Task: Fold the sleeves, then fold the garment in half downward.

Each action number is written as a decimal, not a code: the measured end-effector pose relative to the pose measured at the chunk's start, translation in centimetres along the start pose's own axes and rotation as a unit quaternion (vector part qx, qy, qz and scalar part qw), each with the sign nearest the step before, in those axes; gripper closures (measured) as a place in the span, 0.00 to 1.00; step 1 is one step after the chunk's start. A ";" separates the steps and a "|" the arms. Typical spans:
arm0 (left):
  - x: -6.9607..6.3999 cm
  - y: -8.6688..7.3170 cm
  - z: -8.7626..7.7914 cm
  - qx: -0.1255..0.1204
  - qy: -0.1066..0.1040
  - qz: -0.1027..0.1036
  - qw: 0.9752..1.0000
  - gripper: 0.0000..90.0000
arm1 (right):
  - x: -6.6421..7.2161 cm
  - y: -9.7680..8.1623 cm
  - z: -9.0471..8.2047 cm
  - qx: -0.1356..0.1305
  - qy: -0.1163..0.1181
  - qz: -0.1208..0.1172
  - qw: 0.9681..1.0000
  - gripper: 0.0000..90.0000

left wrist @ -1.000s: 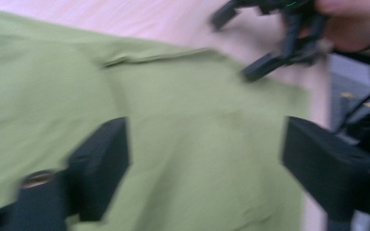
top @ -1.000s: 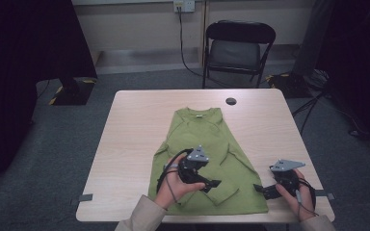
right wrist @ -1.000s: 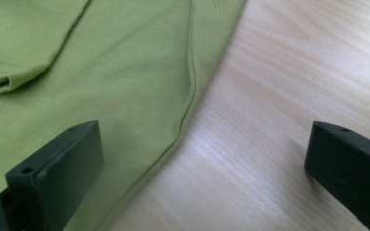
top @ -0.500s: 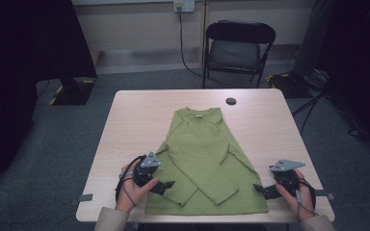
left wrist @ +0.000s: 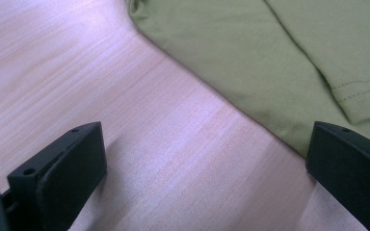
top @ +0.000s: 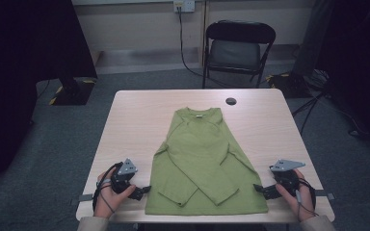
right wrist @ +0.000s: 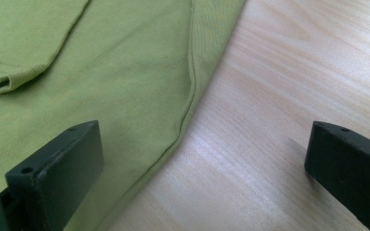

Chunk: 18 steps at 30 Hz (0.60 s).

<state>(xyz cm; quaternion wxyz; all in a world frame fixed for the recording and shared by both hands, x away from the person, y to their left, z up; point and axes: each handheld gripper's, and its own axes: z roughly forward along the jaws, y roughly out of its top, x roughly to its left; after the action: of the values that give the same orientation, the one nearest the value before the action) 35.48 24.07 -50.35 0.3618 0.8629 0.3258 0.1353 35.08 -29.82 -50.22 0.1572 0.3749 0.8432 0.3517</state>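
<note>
A green long-sleeved shirt (top: 202,159) lies flat on the light wooden table (top: 139,120), collar away from me and both sleeves folded across its front. My left gripper (top: 144,191) rests on bare wood just left of the shirt's lower left corner. Its jaws have just been opening and stand wide, with only table and the shirt's edge (left wrist: 250,57) ahead of the left gripper (left wrist: 207,159). My right gripper (top: 259,190) sits at the lower right corner, open. In its own view the side seam (right wrist: 190,86) runs between the jaws of the right gripper (right wrist: 204,159), with no pad touching it.
A small black disc (top: 231,101) lies on the table beyond the collar. A black folding chair (top: 240,48) stands behind the far edge. Dark tape strips (top: 79,198) mark the near corners. Bare wood flanks the shirt on both sides.
My left gripper has slid left and slightly toward me, off the shirt's front onto bare table beside the hem. The right gripper has stayed put.
</note>
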 end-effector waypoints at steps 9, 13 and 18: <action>0.0 -0.1 0.0 -0.002 0.000 0.000 1.000 0.00 | 0.0 0.0 0.0 0.000 0.000 0.000 1.000 0.00; 0.0 -0.1 0.0 -0.002 0.001 -0.001 1.000 0.00 | 0.0 0.0 0.0 0.000 0.000 0.000 1.000 0.00; 0.0 -0.1 0.0 -0.002 0.001 -0.001 1.000 0.00 | -0.1 0.1 0.1 0.001 0.002 -0.003 1.000 0.00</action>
<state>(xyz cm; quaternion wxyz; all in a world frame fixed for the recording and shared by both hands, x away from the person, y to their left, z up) 35.45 24.11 -50.38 0.3634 0.8619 0.3263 0.1362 35.19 -29.79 -50.21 0.1562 0.3716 0.8450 0.3515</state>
